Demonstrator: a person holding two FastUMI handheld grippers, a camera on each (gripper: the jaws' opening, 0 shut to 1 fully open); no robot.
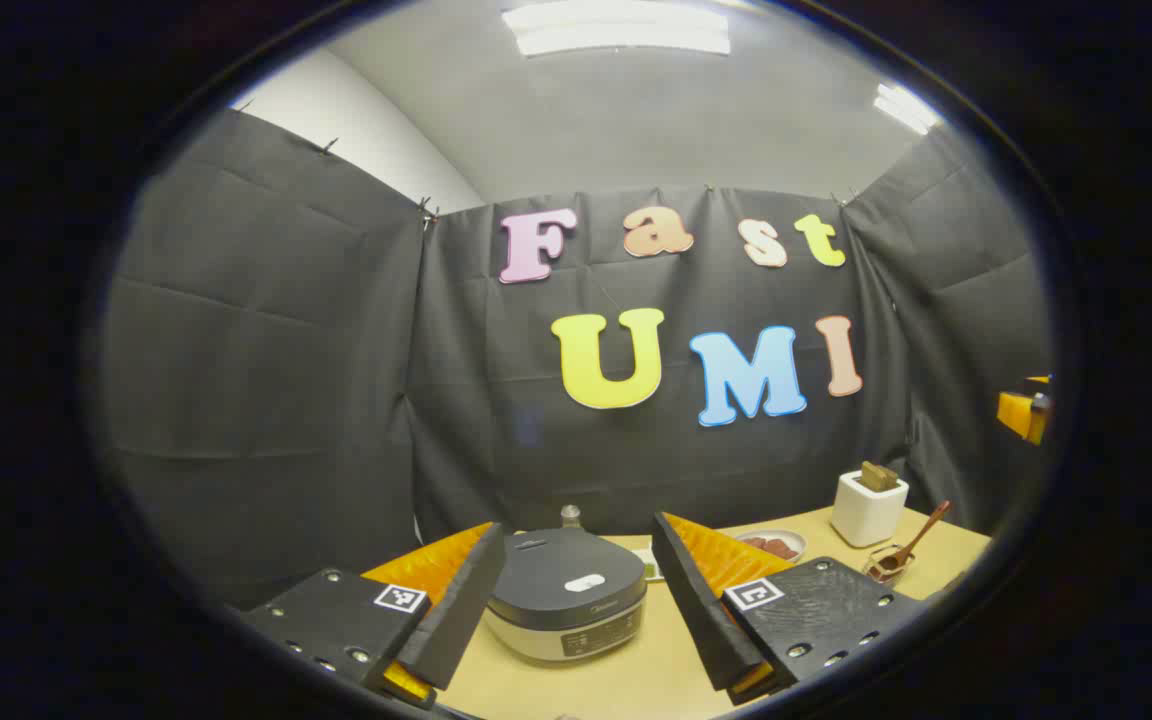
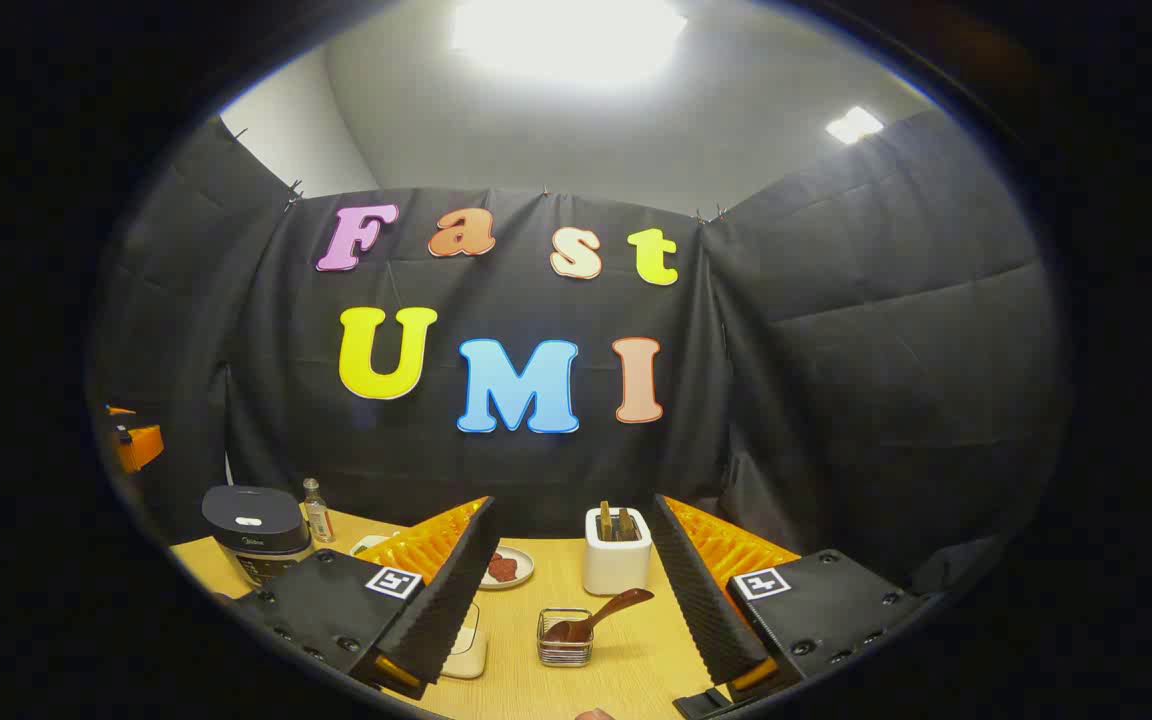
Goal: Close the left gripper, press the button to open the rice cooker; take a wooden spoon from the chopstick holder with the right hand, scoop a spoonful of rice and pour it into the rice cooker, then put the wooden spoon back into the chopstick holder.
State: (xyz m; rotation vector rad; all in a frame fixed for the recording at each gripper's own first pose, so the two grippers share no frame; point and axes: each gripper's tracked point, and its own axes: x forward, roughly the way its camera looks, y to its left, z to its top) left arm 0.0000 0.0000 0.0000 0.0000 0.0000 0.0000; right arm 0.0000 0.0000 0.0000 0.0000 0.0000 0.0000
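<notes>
Wooden spoon [image 2: 596, 616] rests in a small glass container [image 2: 565, 640], its bowl hidden; both the left gripper [image 1: 568, 585] and right gripper [image 2: 571, 580] gape wide, empty.

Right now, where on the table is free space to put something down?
Bare tabletop lies in front of the white chopstick holder, right of the small glass cup with the spoon. Another patch lies before the rice cooker. Crowded: between cooker and holder, where the plate sits.
</notes>
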